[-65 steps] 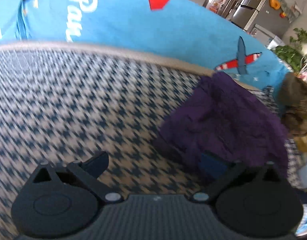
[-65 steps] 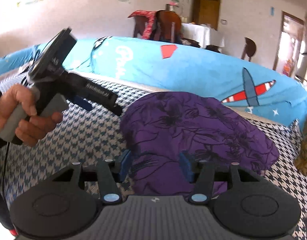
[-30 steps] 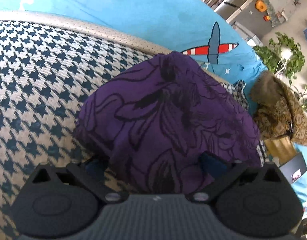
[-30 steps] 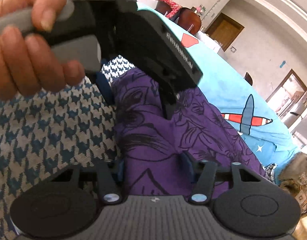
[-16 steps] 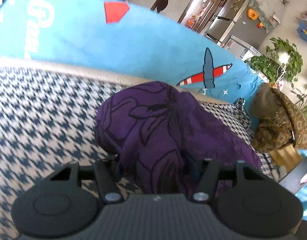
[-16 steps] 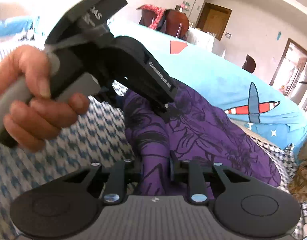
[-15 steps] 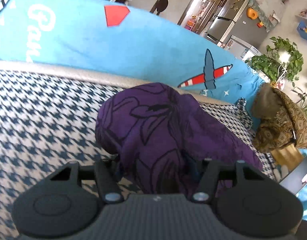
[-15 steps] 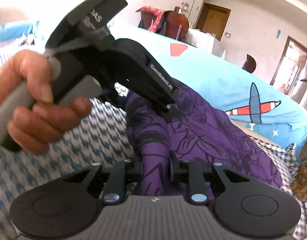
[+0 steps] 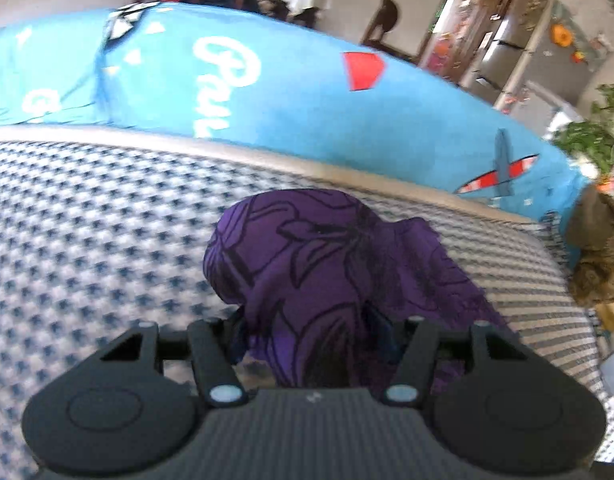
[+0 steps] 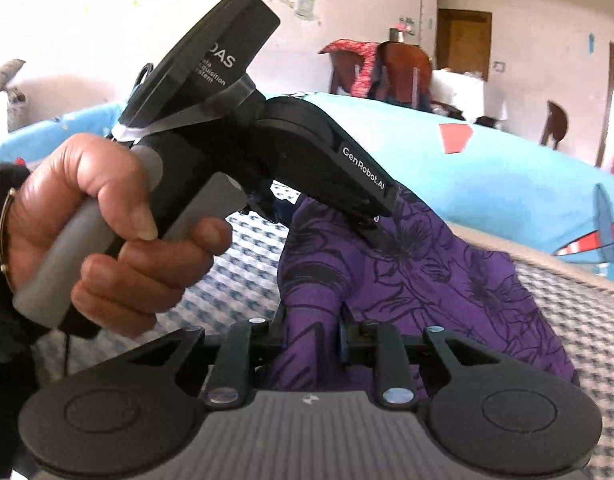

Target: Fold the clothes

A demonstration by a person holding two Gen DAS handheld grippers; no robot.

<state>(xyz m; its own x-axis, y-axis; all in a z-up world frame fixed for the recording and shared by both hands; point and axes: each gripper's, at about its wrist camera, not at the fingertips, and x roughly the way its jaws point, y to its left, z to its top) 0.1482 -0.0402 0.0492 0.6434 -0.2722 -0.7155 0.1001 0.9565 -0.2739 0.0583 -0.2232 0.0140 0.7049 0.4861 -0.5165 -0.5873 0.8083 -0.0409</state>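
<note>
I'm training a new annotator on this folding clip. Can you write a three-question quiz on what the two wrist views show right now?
1. True or false: the right gripper is shut on the purple garment.
2. What pattern covers the surface under the garment?
3. The left gripper holds: A) nothing B) the purple garment C) the blue blanket

Key: 1 true; 2 houndstooth check; 3 B

A blue blanket (image 9: 291,92) with a red plane lies behind the checked cushion (image 9: 87,220). A fridge (image 9: 519,60) and a plant (image 9: 595,136) stand far behind.
</note>
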